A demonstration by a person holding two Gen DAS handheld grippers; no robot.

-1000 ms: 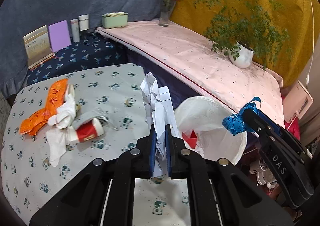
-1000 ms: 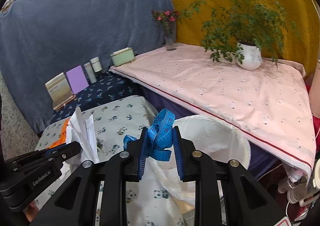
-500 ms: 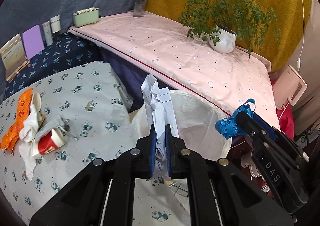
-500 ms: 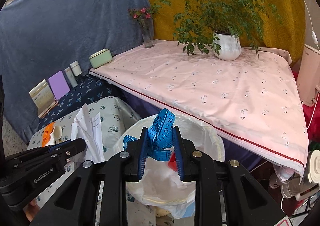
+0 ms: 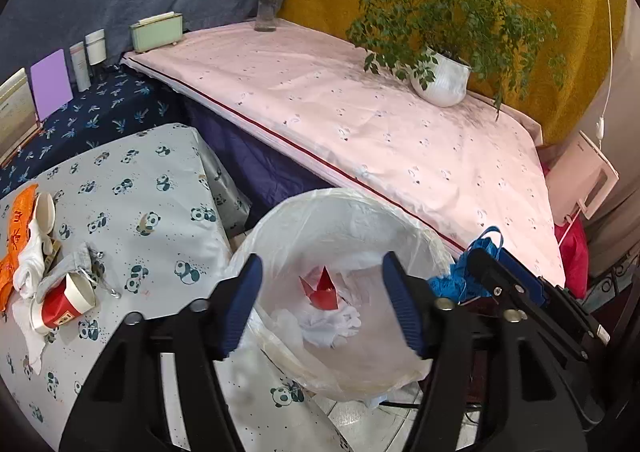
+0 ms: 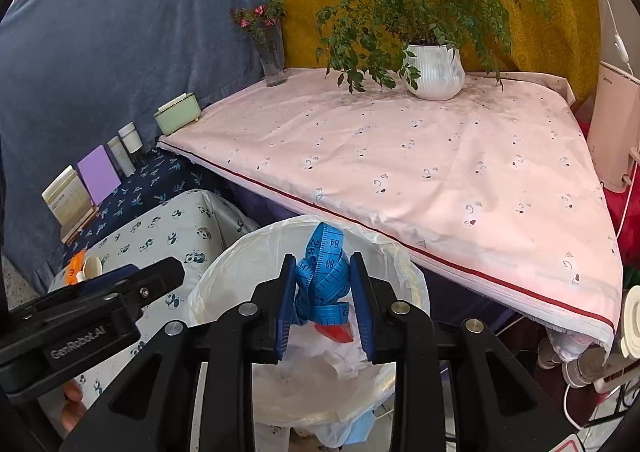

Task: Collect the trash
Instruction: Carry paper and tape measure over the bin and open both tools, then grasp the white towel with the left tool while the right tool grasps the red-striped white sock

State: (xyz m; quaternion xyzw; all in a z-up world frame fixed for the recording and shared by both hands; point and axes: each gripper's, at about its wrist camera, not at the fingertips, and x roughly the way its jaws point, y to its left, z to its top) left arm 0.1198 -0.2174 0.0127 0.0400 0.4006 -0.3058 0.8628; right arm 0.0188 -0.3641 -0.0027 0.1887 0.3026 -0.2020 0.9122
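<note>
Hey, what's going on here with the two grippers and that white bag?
Someone is clearing trash into a bin lined with a white bag. The left gripper is open above the bag, holding nothing; crumpled white paper and a red scrap lie inside. The right gripper is shut on a bunched blue measuring tape, held over the bag's mouth and not yet dropped. A red paper cup, tissues and an orange wrapper remain on the panda-print table.

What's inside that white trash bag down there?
Inside the white trash bag lie a red folded paper piece and crumpled white paper. Anything beneath those is covered, and the bag's near wall hides its bottom.
</note>
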